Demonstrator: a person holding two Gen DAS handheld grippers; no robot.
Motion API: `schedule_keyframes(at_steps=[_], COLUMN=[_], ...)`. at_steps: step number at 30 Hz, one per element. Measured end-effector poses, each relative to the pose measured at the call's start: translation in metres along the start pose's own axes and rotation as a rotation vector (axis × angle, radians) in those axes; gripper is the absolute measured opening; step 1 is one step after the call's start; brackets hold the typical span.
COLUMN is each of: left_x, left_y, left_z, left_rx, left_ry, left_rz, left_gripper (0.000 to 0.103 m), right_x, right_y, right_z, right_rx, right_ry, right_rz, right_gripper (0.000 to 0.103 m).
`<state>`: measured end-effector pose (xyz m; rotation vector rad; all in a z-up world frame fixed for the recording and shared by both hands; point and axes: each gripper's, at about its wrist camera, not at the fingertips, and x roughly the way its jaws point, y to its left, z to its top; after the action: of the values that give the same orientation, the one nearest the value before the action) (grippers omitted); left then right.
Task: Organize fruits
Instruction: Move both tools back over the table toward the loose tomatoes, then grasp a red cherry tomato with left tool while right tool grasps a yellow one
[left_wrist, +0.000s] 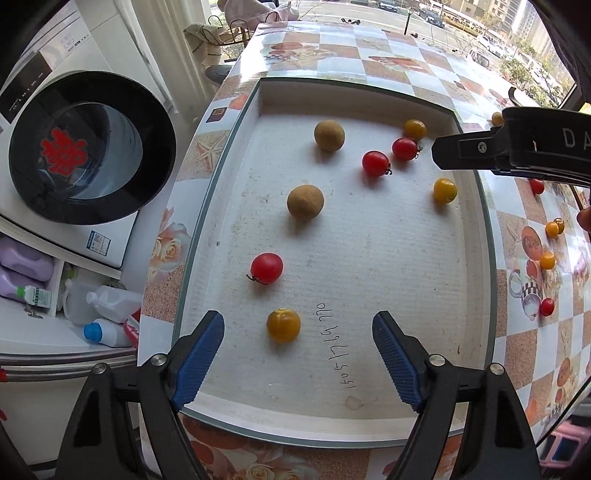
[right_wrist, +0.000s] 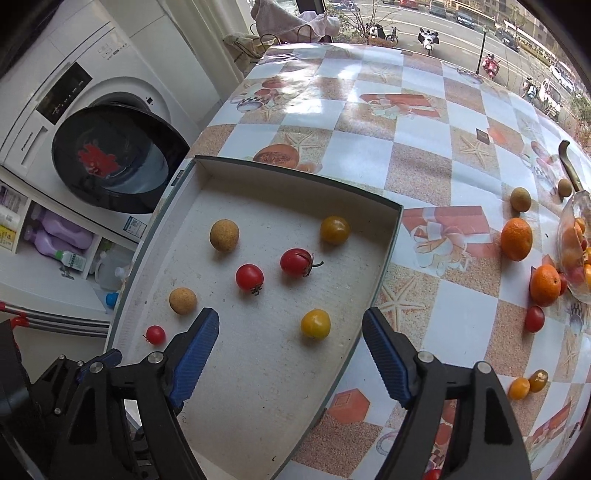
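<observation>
A shallow white box lid (left_wrist: 369, 258) lies on the table and holds red cherry tomatoes (left_wrist: 266, 267), yellow tomatoes (left_wrist: 283, 325) and two tan round fruits (left_wrist: 305, 202). My left gripper (left_wrist: 298, 356) is open and empty over the lid's near edge, with a yellow tomato between its fingers' line. My right gripper (right_wrist: 291, 352) is open and empty above the lid's right part (right_wrist: 258, 362), near a yellow tomato (right_wrist: 315, 324); its body shows in the left wrist view (left_wrist: 517, 151). More fruit lies loose on the table to the right.
The table has a checked orange-and-white cloth (right_wrist: 424, 155). Oranges (right_wrist: 516, 239), tan fruits (right_wrist: 520, 199), small tomatoes (right_wrist: 534, 319) and a tipped glass bowl (right_wrist: 576, 243) of fruit lie at its right. A washing machine (right_wrist: 92, 122) with an open door and bottles (left_wrist: 107, 314) stand left.
</observation>
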<state>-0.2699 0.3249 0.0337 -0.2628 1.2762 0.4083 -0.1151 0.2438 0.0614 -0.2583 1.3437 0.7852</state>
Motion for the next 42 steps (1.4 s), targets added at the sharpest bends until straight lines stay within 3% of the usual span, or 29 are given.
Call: schedule_keyframes(at_steps=[7,15,25,29,33,42], left_x=[-0.011,-0.032,-0.023,-0.011,-0.001,0.010], left_y=[-0.038,-0.104,-0.188,-0.212,-0.232,-0.253], left_z=[0.007,0.012,-0.003,-0.005,-0.006,-0.003], left_rx=[0.088,0.209,0.282,0.278,0.299,0.305], left_ry=[-0.024,-0.057,-0.006,0.013,0.018,0.010], left_rz=[-0.025,-0.107,-0.190,-0.210,-0.199,-0.181], left_gripper=[0.084,0.084,0.084,0.084,0.084,0.082], right_x=[-0.026,-0.057,-0.059,-0.056,-0.050,-0.041], right_y=[-0.042,-0.124,-0.198,-0.210,-0.216,-0.218], right_z=[-0.027,-0.074,-0.123,-0.127,-0.122,-0.093], right_rx=[0.108,0.253,0.322,0.289,0.242,0.163], right_ry=[-0.009,0.000,0.053,0.054,0.050,0.010], right_rz=[-0.020,-0.123,-0.243,-0.258,-0.242,-0.218], right_gripper=[0.083,0.083,0.083,0.082,0.062,0.053])
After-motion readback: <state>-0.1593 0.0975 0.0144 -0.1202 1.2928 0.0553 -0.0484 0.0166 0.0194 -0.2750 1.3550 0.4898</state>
